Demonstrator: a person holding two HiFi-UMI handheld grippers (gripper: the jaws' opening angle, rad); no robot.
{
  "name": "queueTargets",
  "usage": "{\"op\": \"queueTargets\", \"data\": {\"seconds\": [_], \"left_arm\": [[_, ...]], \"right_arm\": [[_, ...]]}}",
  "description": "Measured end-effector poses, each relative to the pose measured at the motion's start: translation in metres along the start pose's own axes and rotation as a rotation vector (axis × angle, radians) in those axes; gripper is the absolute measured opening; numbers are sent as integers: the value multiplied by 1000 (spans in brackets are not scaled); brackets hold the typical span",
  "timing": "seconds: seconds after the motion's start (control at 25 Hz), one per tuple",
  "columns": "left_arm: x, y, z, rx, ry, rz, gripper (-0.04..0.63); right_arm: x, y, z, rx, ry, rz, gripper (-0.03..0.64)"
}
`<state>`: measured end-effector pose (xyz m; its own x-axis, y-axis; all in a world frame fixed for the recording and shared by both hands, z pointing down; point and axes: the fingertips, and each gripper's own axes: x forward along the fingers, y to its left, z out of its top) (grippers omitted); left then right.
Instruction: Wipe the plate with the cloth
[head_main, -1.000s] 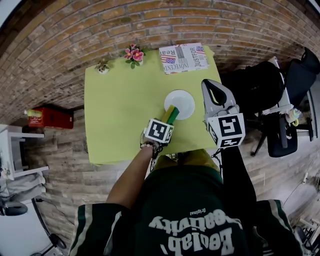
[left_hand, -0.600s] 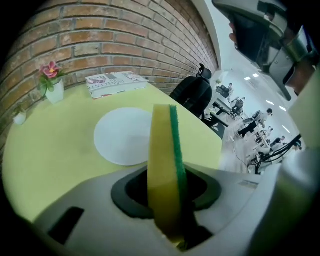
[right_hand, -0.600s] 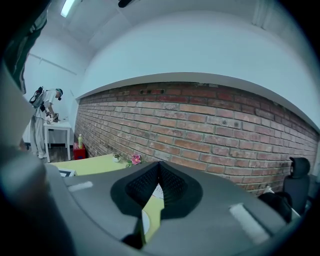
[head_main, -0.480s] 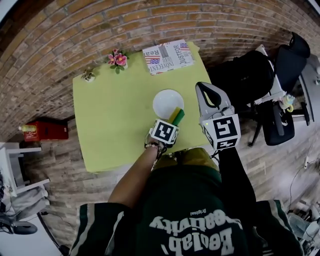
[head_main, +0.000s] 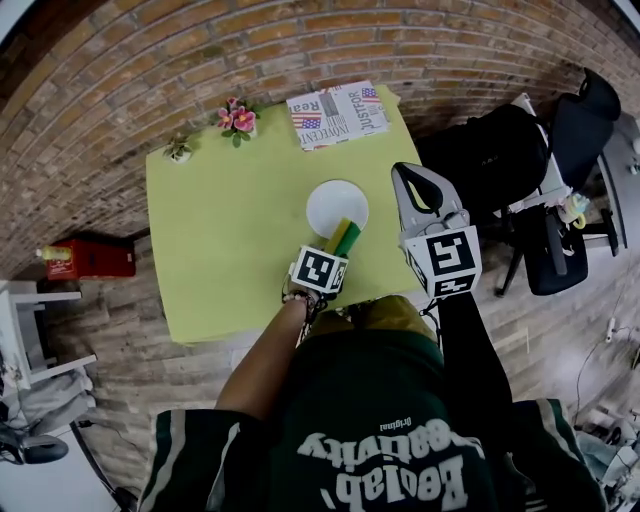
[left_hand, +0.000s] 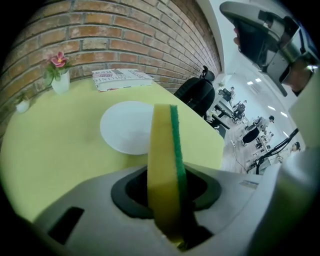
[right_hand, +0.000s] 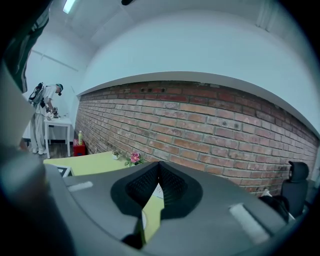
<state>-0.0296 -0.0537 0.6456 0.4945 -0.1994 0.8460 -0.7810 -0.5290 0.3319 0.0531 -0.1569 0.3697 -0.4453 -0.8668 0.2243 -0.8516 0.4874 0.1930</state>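
Observation:
A white plate (head_main: 333, 204) lies on the yellow-green table (head_main: 230, 220), toward its right half. My left gripper (head_main: 338, 250) is shut on a yellow sponge with a green scouring side (head_main: 346, 237), held on edge. The sponge's tip reaches the plate's near rim; whether it touches cannot be told. In the left gripper view the sponge (left_hand: 162, 145) stands up between the jaws of the left gripper (left_hand: 167, 185), with the plate (left_hand: 125, 127) just beyond. My right gripper (head_main: 413, 178) hovers at the table's right edge, beside the plate. Seen in its own view, the right gripper (right_hand: 159, 167) is shut on nothing.
A folded newspaper (head_main: 338, 112) lies at the table's far right corner. A pot of pink flowers (head_main: 238, 120) and a small plant (head_main: 179, 150) stand along the far edge by the brick wall. A black chair and bag (head_main: 500, 150) are right of the table.
The left gripper with the sponge shifted rightward along the plate's near rim, then drew back slightly toward me. The right gripper stayed beside the plate.

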Motion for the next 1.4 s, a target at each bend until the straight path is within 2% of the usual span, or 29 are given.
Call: {"op": "queueTargets", "data": {"seconds": [0.44,0.76,1.08,1.4], "left_arm": [[-34,52,-23,-110,-64,99,139],[-50,65,-25,-152,-99,111,139],[-49,51,17,-98,-152,61,140],[-17,25,68,-5,-136,-2,140]], "right_arm": [[32,38,19,-6,-40,104,14],[43,52,25,4,-48,148,14],[41,33,15,12,-31,114,14],[30,-3,-2,23,7,41,14]]}}
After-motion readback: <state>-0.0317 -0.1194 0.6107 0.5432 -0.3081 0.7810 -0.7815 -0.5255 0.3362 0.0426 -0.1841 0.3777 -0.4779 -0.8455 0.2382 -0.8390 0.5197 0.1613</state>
